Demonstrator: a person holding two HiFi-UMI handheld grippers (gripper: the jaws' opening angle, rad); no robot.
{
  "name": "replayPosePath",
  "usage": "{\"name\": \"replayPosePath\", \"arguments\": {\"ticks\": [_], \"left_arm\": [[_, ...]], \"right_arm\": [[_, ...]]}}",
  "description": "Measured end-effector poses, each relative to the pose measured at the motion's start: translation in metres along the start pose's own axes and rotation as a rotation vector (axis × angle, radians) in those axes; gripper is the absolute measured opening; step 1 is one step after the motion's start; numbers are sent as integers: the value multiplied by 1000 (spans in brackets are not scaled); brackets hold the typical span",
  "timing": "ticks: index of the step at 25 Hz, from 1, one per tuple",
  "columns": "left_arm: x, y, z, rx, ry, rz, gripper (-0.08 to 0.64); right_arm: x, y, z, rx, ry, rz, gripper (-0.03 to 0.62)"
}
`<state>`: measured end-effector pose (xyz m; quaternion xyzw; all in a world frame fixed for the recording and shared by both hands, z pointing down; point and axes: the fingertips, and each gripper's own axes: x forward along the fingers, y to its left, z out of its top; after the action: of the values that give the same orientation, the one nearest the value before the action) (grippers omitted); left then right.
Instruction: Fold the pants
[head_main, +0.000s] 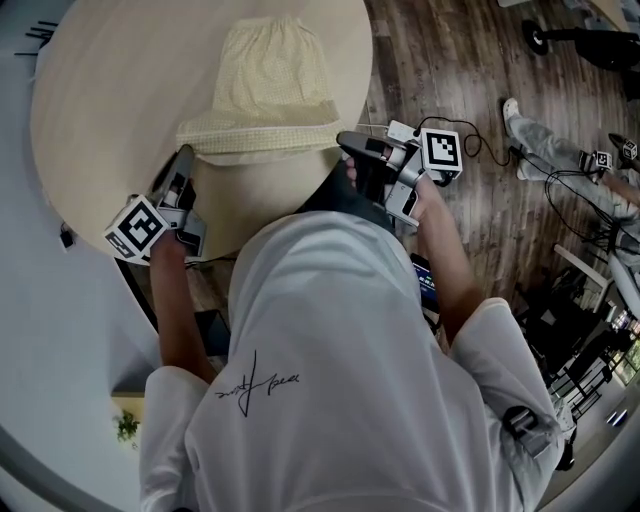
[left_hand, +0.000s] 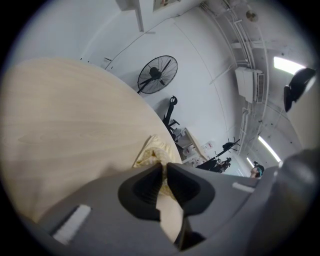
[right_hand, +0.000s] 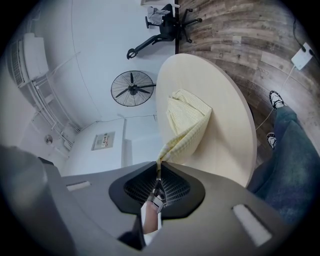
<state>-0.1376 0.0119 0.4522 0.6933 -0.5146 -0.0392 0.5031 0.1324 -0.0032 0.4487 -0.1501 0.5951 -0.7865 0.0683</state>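
Left tongs (left_hand: 164, 167) and right tongs (right_hand: 158, 170) each clamp near edge of pale-yellow pants (head_main: 268, 85); rest lies on round table (head_main: 90, 130).

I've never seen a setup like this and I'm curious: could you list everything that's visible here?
pants: one, pale yellow, on the table, near edge gripped at both corners
table: one, light wood, round
floor: one, dark wood planks, around the table
fan: one, black, against the white wall
bystander: one, blue jeans, beside the table
shirt: one, white, on the person
left gripper: one, grey, shut on the pants
right gripper: one, grey, shut on the pants
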Motion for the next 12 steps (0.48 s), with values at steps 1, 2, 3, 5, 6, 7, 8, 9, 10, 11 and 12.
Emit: {"name": "replayPosePath", "arguments": {"ticks": [1,2,3,5,6,7,8,9,10,11,12], "left_arm": [[1,0,1,3,-2,3,89],[3,0,2,4,-5,5,89],[4,-1,4,4,-10,7,90],[3,-2,6,4,-21,5,89],[2,-3,7,4,-25,4,89],[2,-3,7,4,-28,3,89],[2,-3,8,5,-30,5,89],[3,-4,9,5,-32,7,89],[3,-4,11,5,-34,10,89],[3,-4,11,2,-36,12,89],[2,-4,12,0,-39,13,89]], "right_arm": [[0,1,1,-2,1,0,26],[1,2,2,-3,2,1,26],[1,2,3,-3,4,3,26],[2,4,4,0,7,15,26],[2,5,4,3,7,21,26],[3,6,5,5,6,26,26],[3,7,6,5,4,29,26],[4,9,8,5,4,31,26],[5,10,10,4,3,31,26],[6,11,11,4,4,31,26],[6,11,11,4,5,31,26]]}}
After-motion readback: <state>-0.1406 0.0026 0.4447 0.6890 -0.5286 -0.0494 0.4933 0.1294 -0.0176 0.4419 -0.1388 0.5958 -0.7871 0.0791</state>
